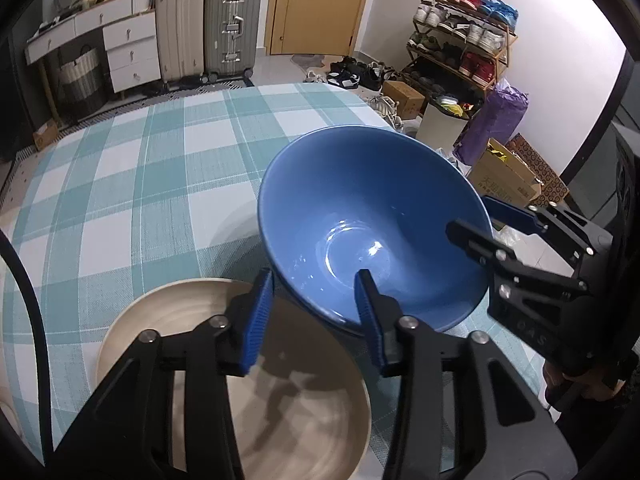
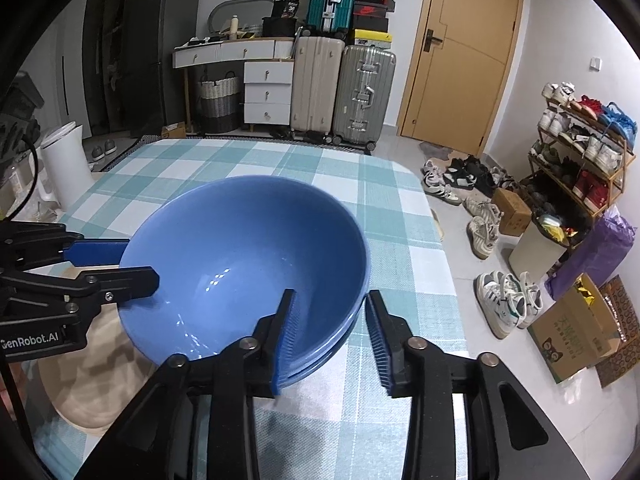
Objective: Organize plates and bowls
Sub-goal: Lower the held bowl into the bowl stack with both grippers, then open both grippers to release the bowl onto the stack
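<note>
The blue bowl (image 2: pixel 244 264) sits nested on what looks like a second blue bowl beneath it, on the checked tablecloth (image 2: pixel 384 208), its edge over the beige plate (image 1: pixel 304 408). So the bowl stacking seems done. The left gripper (image 1: pixel 316 312) and right gripper (image 2: pixel 330 334) each straddle the rim with jaws parted, pads off it: released. Anything left to sort lies outside both views.
</note>
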Demonstrator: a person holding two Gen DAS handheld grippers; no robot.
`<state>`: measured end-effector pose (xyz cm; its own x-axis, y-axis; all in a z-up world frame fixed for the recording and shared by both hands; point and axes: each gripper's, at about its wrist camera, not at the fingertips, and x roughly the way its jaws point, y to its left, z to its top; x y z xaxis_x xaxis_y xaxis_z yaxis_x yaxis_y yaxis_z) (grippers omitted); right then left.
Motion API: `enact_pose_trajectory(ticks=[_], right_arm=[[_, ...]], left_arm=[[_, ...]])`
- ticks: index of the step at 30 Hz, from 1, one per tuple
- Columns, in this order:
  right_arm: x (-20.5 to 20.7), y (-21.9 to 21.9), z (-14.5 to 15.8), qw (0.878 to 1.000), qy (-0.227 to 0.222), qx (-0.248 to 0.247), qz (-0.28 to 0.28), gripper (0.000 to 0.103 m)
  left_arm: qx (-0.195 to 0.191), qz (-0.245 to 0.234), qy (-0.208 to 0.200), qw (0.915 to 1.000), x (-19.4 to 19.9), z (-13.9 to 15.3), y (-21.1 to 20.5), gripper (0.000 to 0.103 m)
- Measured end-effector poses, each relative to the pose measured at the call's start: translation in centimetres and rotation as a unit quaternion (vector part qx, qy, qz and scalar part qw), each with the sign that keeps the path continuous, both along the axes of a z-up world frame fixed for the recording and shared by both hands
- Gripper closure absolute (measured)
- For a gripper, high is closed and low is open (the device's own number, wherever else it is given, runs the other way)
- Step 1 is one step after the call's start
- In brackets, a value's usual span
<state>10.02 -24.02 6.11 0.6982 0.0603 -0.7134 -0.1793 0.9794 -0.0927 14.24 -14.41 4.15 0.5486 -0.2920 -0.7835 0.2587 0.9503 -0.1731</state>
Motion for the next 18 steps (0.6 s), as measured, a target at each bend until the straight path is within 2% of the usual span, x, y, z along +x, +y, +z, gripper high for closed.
enact_pose_trajectory(ticks=[4,7,8,11,13,15,18], right_arm=[[0.1,-0.8,-0.2,1.000,0.009,0.008,-0.011,0.036],[0.1,-1.6,-0.2,0.999,0.015,0.028,-0.018,0.023],[0.0,-1.7,-0.2,0.999,0.016,0.033,-0.021,0.022],[0.1,-2.3,-0.2,0.998,0.018,0.049,-0.036,0.013],[0.1,-2.9,-0.1,0.997,0.020,0.064,-0.042,0.007],[0.1,-3.2,-0.1,0.996,0.020,0.082,-0.044,0.004],[0.2,-3.9,-0.2,0.993,0.023,0.104,-0.047,0.002]], left_arm=[[0.000,0.008,0.004,1.0000,0.4,-0.1,0.7,0.048],[0.003,0.015,0.003,0.9999,0.5,-0.1,1.1,0.033],[0.006,0.019,0.003,0.9998,0.7,-0.2,1.2,0.024],[0.008,0.025,0.000,0.9997,1.0,0.0,1.6,0.021],[0.003,0.024,0.001,0.9997,1.2,0.0,1.8,0.016],[-0.003,0.025,0.000,0.9997,1.4,0.1,1.9,0.001],[-0.017,0.029,0.004,0.9994,1.8,0.0,2.3,0.001]])
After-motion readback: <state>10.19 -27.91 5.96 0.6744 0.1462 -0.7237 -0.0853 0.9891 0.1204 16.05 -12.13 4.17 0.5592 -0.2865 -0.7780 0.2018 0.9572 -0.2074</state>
